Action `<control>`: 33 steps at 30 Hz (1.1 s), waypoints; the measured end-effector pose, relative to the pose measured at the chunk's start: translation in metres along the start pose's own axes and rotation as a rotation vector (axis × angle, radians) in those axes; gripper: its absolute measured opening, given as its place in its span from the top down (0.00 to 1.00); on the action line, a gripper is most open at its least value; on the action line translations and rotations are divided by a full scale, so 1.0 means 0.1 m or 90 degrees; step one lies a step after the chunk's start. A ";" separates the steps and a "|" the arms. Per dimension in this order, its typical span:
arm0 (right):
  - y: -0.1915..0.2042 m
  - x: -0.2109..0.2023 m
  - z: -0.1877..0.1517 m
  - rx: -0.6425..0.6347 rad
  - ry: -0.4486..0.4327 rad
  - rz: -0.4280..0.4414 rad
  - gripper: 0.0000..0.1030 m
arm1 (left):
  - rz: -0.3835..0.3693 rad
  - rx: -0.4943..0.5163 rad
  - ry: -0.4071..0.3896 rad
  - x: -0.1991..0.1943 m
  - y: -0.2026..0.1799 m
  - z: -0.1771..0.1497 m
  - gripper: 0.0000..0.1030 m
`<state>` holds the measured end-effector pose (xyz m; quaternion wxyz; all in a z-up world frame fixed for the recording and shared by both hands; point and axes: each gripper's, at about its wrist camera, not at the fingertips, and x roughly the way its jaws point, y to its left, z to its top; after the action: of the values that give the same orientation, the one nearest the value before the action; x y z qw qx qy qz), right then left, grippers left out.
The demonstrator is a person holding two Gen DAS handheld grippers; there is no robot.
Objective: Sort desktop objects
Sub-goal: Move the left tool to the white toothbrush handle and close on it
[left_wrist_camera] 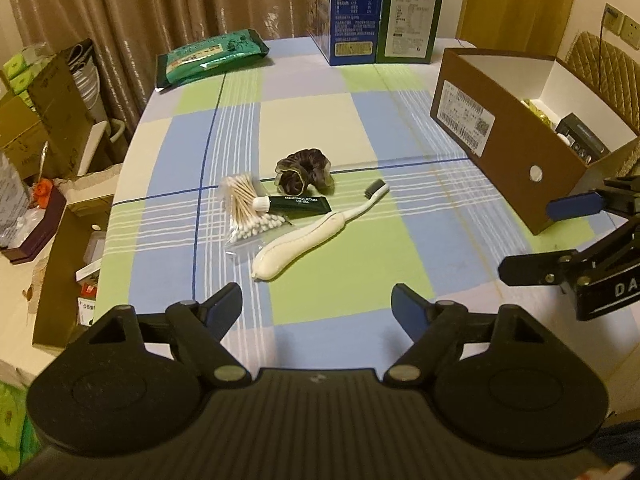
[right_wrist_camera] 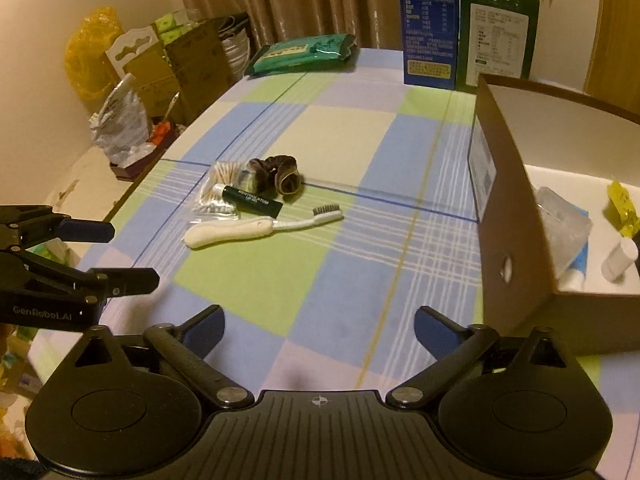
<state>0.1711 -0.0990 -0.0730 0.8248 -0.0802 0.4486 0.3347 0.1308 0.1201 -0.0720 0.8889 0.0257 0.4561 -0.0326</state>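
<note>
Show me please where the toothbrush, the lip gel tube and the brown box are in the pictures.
toothbrush (left_wrist_camera: 298,242): left wrist view, on the thick white handle.
lip gel tube (left_wrist_camera: 302,204): left wrist view, on the dark green body, near the print.
brown box (right_wrist_camera: 516,216): right wrist view, on its brown outer side wall.

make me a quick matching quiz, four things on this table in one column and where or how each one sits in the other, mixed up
Things:
1. toothbrush
2. lip gel tube
3. scrunchie
4. brown box

Descriptions:
a. lies across the cotton swab bag
b. open-topped, at the table's right side
c. nearest the grippers, bristles pointing right
d. dark, bunched, just behind the tube

Pairs: 1-c, 2-a, 3-d, 4-b
</note>
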 end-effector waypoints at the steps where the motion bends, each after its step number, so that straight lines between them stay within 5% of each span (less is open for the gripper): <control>1: 0.00 0.04 0.02 0.005 0.000 -0.003 0.18 | -0.003 0.004 0.000 0.03 0.02 0.01 0.25; 11: -0.10 0.34 0.10 0.050 0.028 -0.024 0.56 | -0.038 0.070 0.008 0.48 0.11 0.16 0.39; 26: -0.25 0.40 0.12 0.088 0.051 -0.032 0.57 | -0.063 0.174 0.038 1.12 0.01 0.44 0.57; 33: -0.30 0.42 0.09 0.098 0.061 -0.033 0.57 | -0.091 0.191 0.076 1.18 -0.03 0.40 0.83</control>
<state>0.2115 -0.0977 -0.1062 0.8145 -0.0441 0.5096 0.2736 0.2317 0.1103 -0.1450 0.8420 0.1277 0.4985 -0.1617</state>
